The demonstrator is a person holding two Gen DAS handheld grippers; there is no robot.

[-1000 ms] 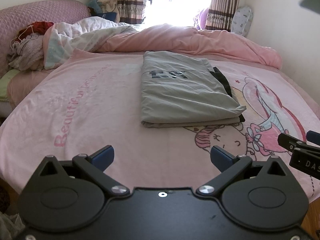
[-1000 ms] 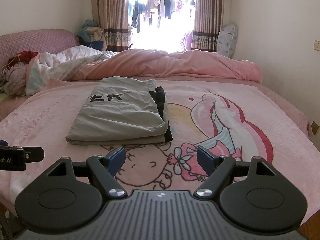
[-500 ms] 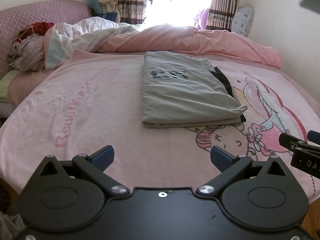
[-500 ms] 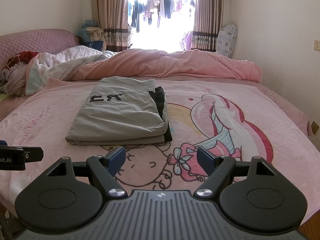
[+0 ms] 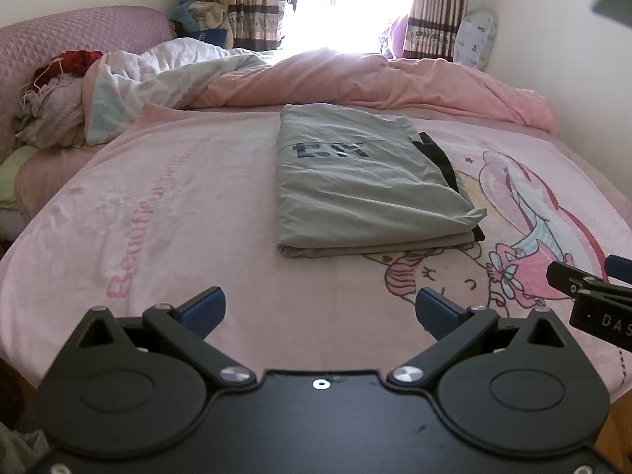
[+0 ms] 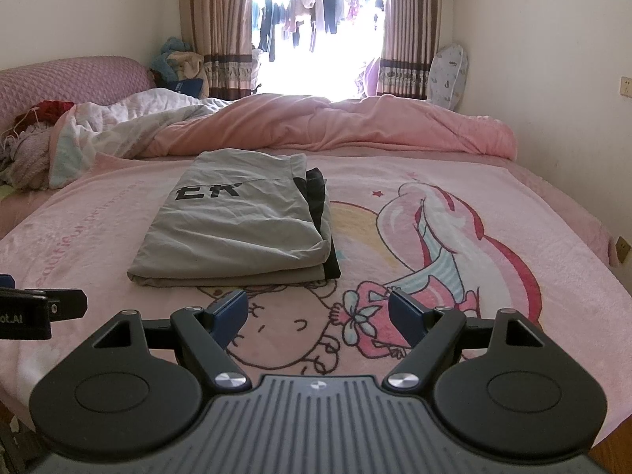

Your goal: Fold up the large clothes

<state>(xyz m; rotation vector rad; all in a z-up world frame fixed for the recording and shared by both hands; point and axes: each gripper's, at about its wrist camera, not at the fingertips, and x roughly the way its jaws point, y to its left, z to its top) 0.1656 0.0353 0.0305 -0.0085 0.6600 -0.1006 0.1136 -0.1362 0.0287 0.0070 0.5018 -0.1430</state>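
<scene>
Grey garment [image 5: 363,181], neatly folded, lettering up

Your right gripper [image 6: 318,312] hangs wide-jawed over the near edge of the pink cartoon blanket [image 6: 454,260], holding nothing.

Beyond your blue fingertips [image 6: 231,314], a folded grey garment [image 6: 237,225] with dark lettering lies flat on that blanket, a black layer showing along its right edge. Past the garment, a rumpled pink duvet [image 6: 355,126] runs across the bed, with striped curtains [image 6: 215,27] and hanging laundry at the bright window behind it. To the garment's left, low in your view, the tip of your left gripper [image 6: 51,308] juts in from the edge.
</scene>
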